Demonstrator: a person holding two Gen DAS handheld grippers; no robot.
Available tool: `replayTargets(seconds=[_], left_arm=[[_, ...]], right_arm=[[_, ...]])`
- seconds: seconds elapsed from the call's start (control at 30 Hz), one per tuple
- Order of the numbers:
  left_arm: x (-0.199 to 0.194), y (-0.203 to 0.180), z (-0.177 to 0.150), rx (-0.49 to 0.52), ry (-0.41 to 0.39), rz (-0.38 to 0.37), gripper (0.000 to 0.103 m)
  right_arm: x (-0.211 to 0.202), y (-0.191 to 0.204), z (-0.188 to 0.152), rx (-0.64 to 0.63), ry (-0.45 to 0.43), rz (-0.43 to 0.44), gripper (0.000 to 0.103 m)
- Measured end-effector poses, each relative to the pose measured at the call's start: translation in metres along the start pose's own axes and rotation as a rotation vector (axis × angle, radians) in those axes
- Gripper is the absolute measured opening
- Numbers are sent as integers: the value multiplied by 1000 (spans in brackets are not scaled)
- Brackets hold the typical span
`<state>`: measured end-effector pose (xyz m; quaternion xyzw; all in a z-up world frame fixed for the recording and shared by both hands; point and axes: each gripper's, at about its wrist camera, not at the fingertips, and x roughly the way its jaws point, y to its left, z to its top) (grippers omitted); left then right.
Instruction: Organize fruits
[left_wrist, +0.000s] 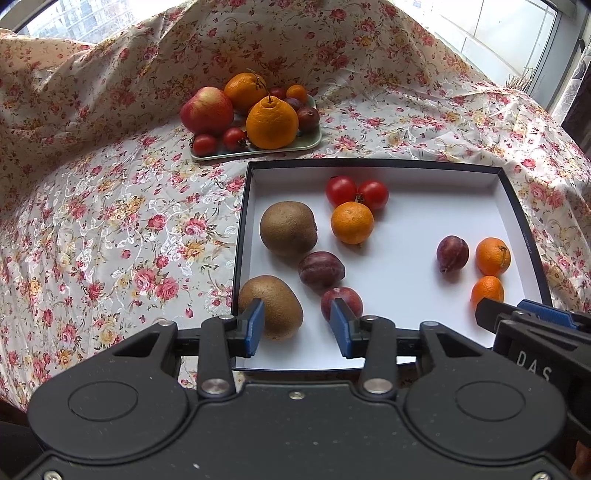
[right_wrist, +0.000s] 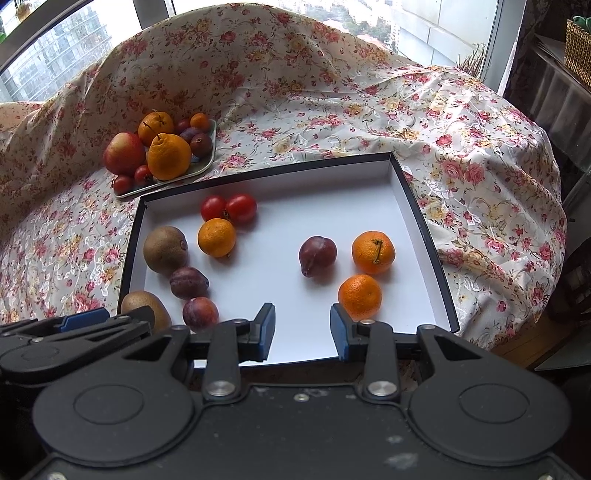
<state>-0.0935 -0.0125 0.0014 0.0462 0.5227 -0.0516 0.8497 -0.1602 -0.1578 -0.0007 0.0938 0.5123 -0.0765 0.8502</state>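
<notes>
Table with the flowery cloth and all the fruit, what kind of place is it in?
Probably a home, high up in a flat: a floral tablecloth, big windows showing tall buildings outside, and a woven basket on a shelf.

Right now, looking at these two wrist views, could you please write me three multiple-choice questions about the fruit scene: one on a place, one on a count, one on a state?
1. Where does the apple lie?
A. on the bare cloth
B. on the green tray
C. between a gripper's jaws

2. How many kiwis are in the white box?
A. two
B. three
C. five

3. How is the right gripper?
A. shut on a plum
B. shut on a mandarin
C. open, holding nothing

Key: 1 B, the apple sits beside the oranges on the tray; 2 A, both kiwis lie near the box's left wall; 3 C, its pads stand apart with only the box floor between them.
</notes>
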Motion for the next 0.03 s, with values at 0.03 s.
replayTargets(seconds=[0.03], left_arm=[[0, 0, 0, 0, 1, -3, 50]], right_arm=[[0, 0, 0, 0, -1, 0, 36]])
